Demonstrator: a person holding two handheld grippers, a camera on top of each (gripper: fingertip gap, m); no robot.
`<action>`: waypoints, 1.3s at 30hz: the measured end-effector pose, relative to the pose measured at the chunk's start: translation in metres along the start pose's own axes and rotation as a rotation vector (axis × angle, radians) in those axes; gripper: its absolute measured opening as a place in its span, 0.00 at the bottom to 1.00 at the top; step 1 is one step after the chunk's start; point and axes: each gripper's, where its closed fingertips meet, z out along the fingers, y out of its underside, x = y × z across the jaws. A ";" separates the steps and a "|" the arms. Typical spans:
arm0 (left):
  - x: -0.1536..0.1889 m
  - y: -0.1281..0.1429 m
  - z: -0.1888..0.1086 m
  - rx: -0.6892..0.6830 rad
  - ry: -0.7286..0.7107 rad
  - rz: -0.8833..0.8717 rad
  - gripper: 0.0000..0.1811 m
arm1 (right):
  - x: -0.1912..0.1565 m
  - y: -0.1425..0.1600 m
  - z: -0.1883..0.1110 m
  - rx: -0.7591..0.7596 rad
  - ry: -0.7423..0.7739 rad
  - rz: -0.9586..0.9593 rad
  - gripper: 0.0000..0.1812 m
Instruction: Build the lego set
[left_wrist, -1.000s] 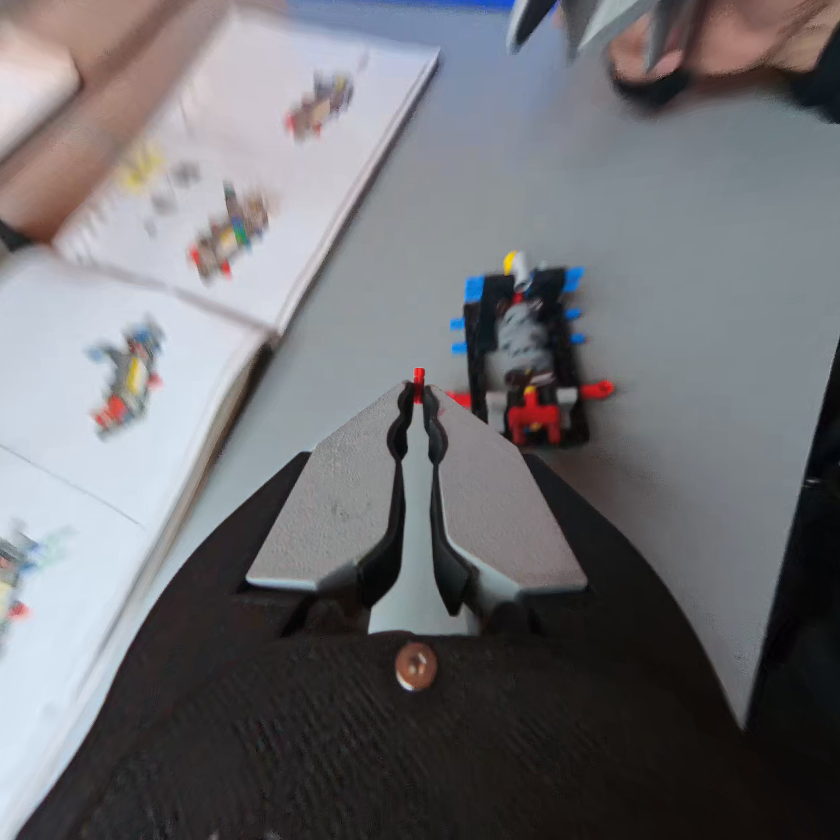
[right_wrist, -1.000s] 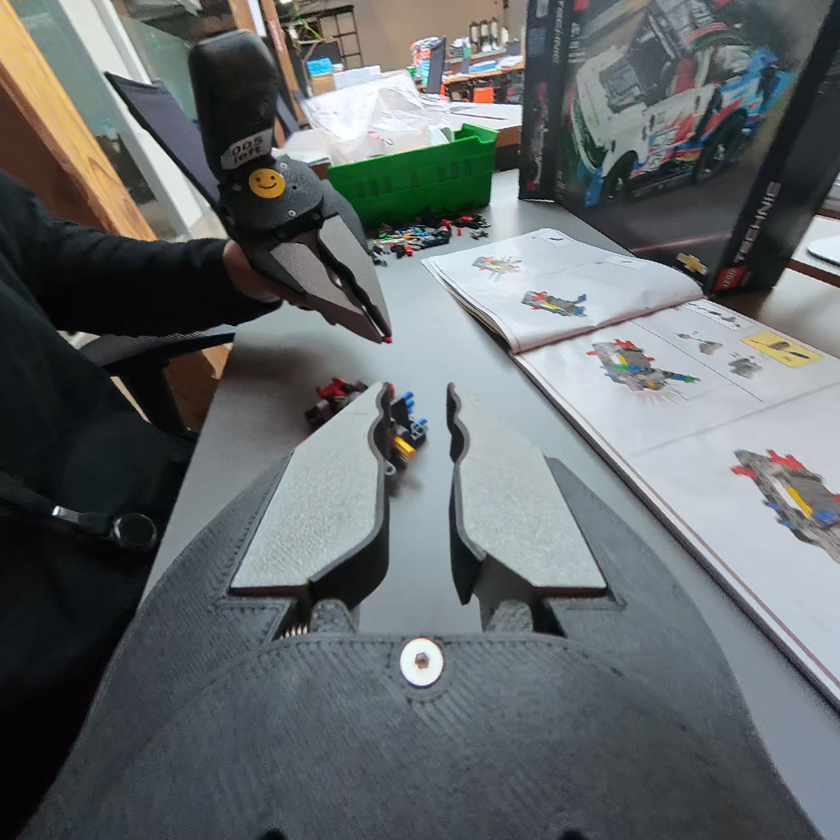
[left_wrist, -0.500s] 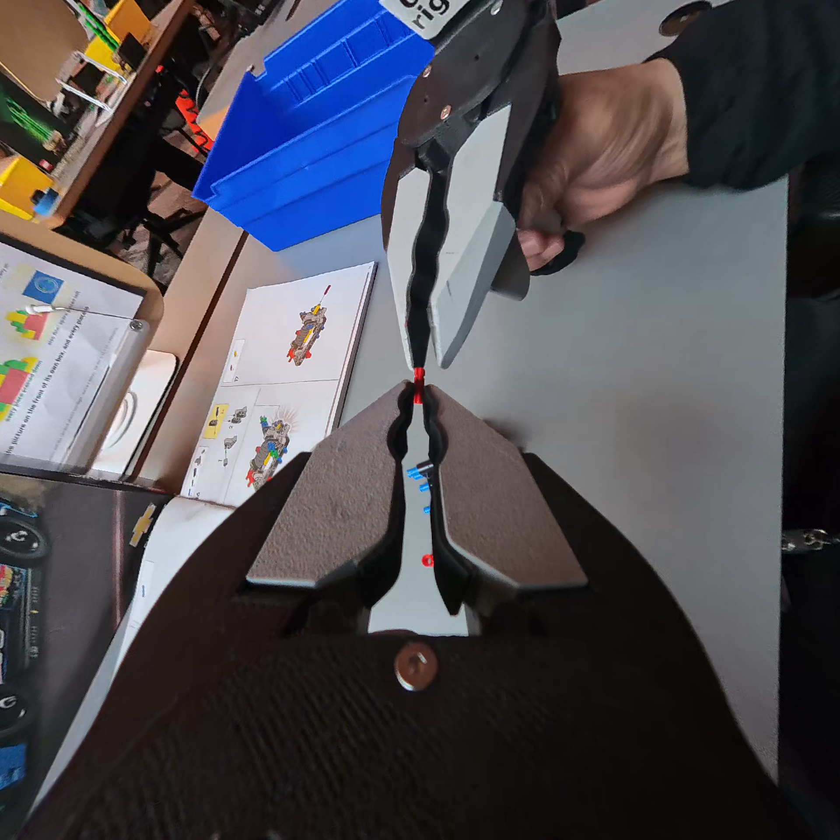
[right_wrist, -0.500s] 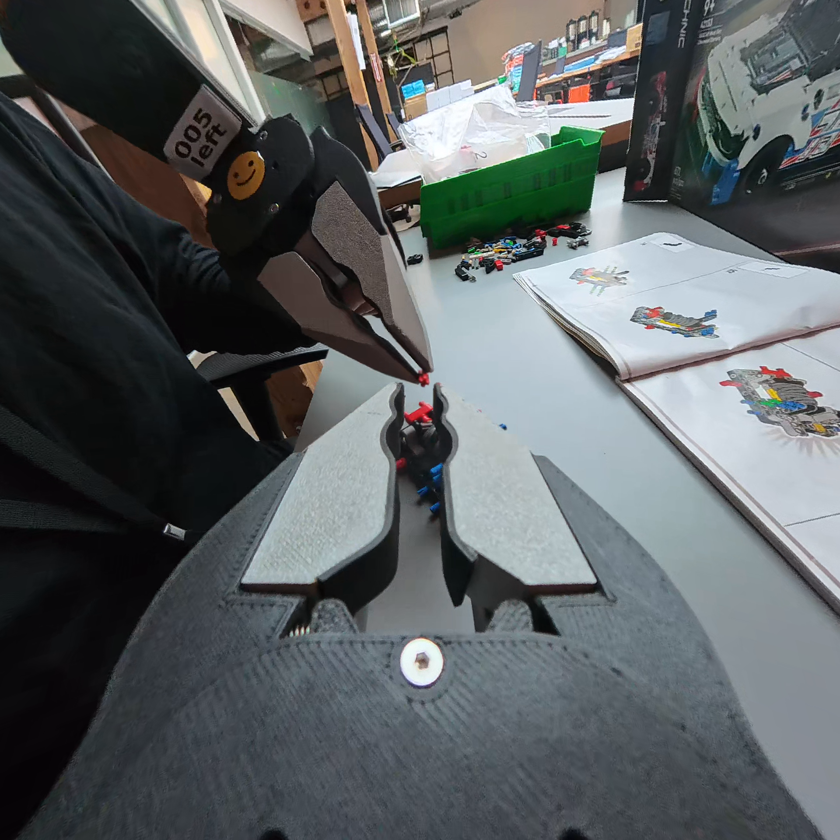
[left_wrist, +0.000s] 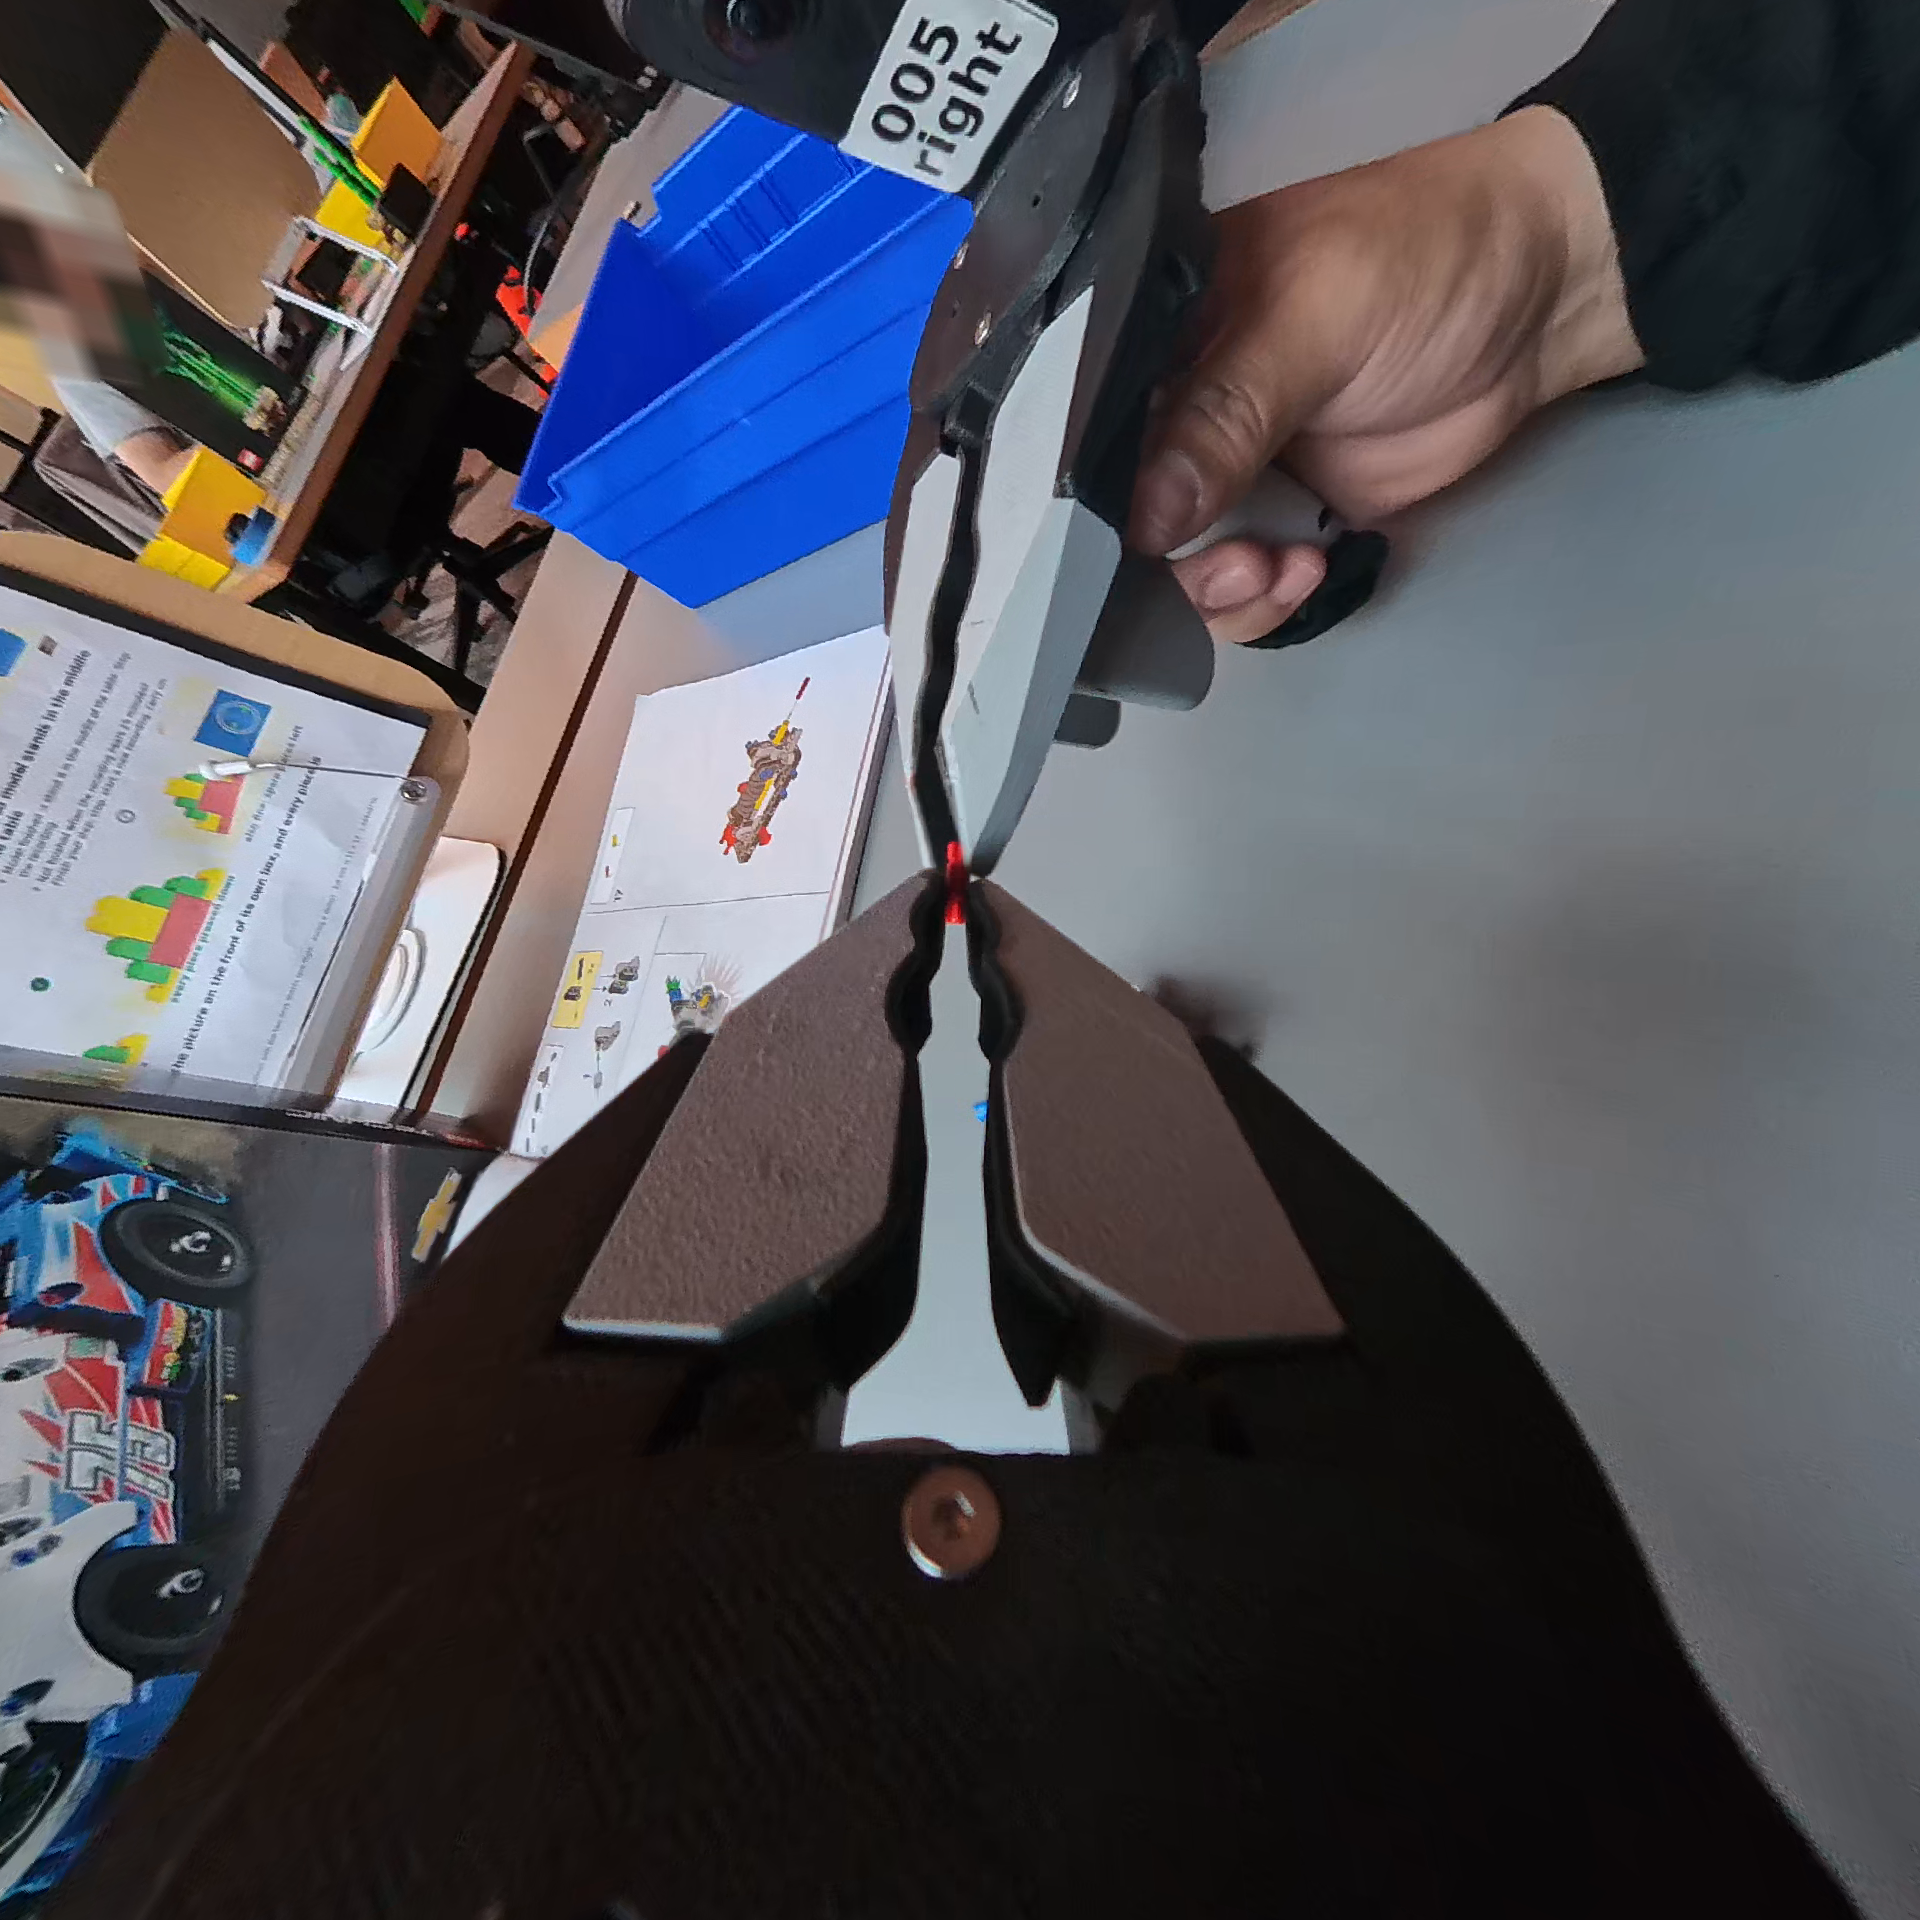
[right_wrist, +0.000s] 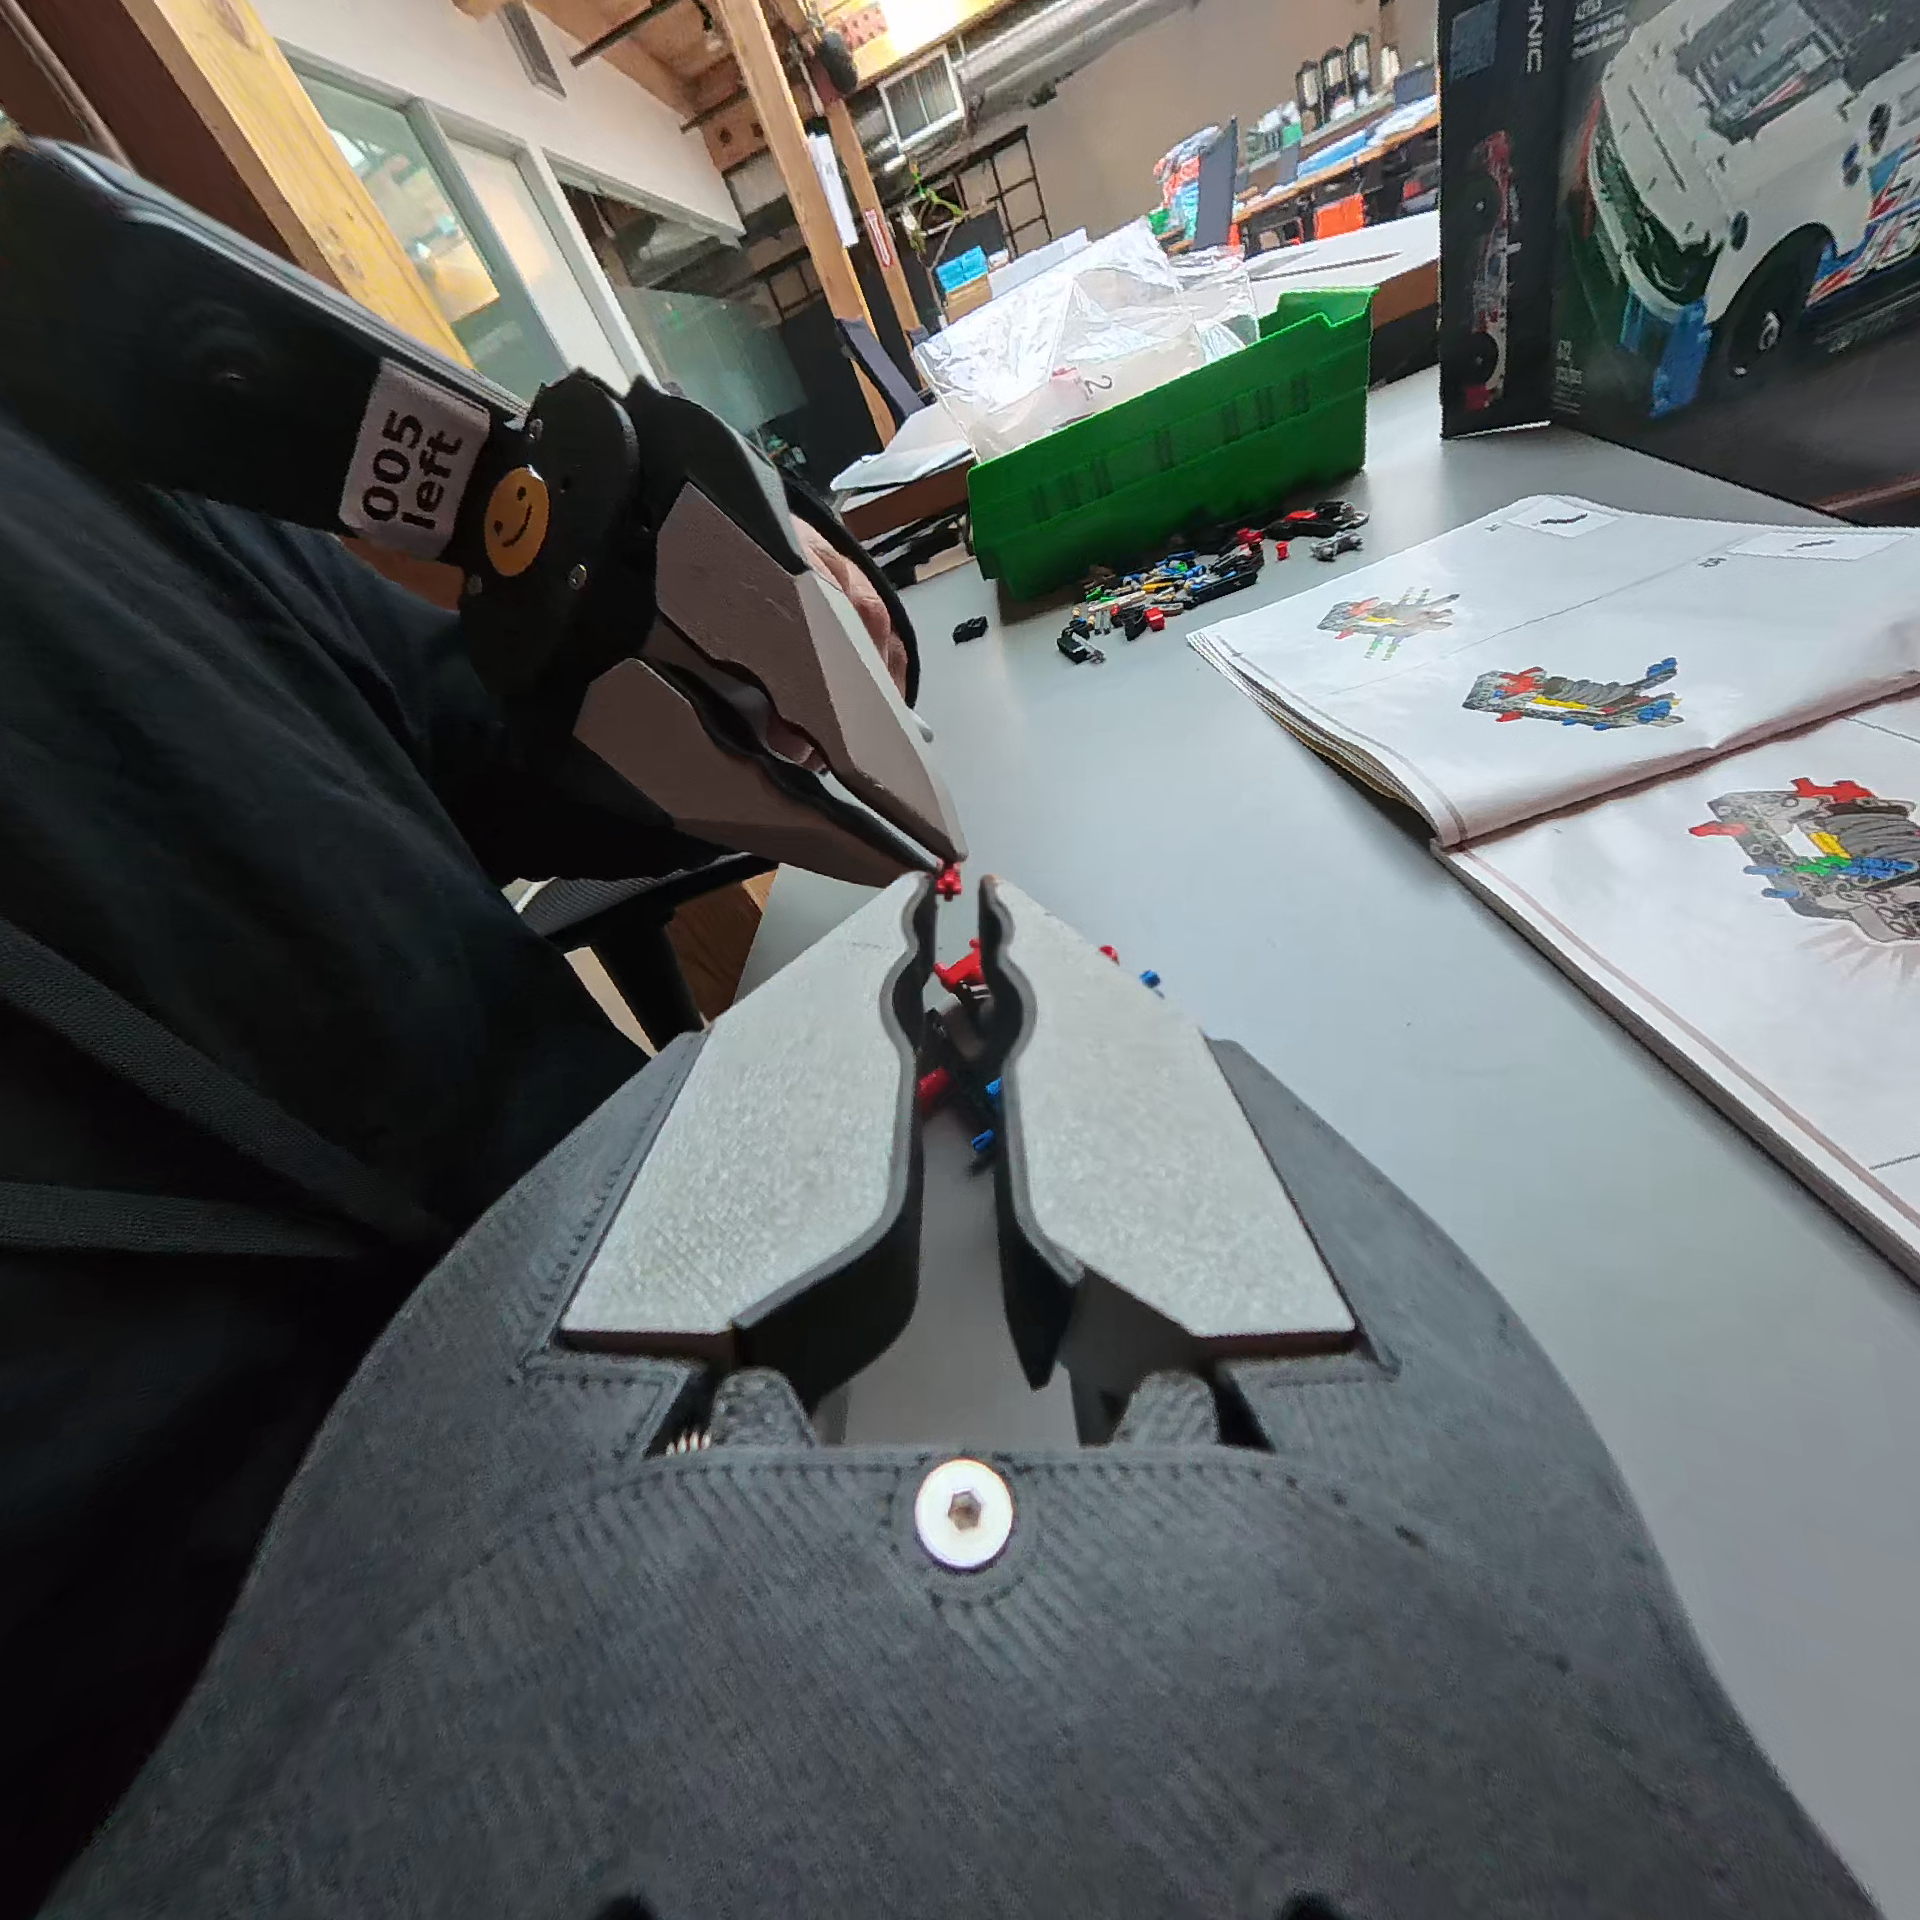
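Note:
My left gripper (left_wrist: 951, 894) is shut on a small red pin (left_wrist: 954, 899) and holds it in the air above the grey table (left_wrist: 1455, 1039). My right gripper (right_wrist: 953, 885) faces it tip to tip, its jaws only a narrow gap apart. The red pin (right_wrist: 948, 881) sits at that gap against one fingertip, and the jaws are not closed on it. The left gripper (right_wrist: 940, 857) comes in from the upper left. The right gripper (left_wrist: 951, 842) hangs above in the left wrist view, held by a hand. The partly built black model (right_wrist: 961, 1023) lies on the table below, mostly hidden by the right fingers.
An open instruction booklet (right_wrist: 1558, 665) lies to the right. A green bin (right_wrist: 1164, 457) with loose pieces (right_wrist: 1174, 592) in front stands farther back. The set's box (right_wrist: 1683, 239) stands far right. A blue bin (left_wrist: 748, 374) is at the table's end. The person's torso is left. The tips of both grippers are at nearly the same place.
My left gripper has lifted the red pin away from the model up to the right gripper's tips. The right gripper has risen, and its jaws have narrowed from wide open to a small gap.

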 end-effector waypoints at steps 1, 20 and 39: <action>-0.001 -0.001 0.000 0.001 -0.005 0.003 0.01 | -0.001 -0.001 0.000 0.006 -0.010 0.000 0.00; -0.003 0.004 0.001 -0.026 0.045 0.020 0.01 | 0.006 -0.006 -0.003 0.042 -0.013 0.037 0.09; -0.003 0.034 -0.010 -0.069 0.033 0.003 0.01 | 0.009 0.009 0.014 -0.011 -0.039 0.073 0.08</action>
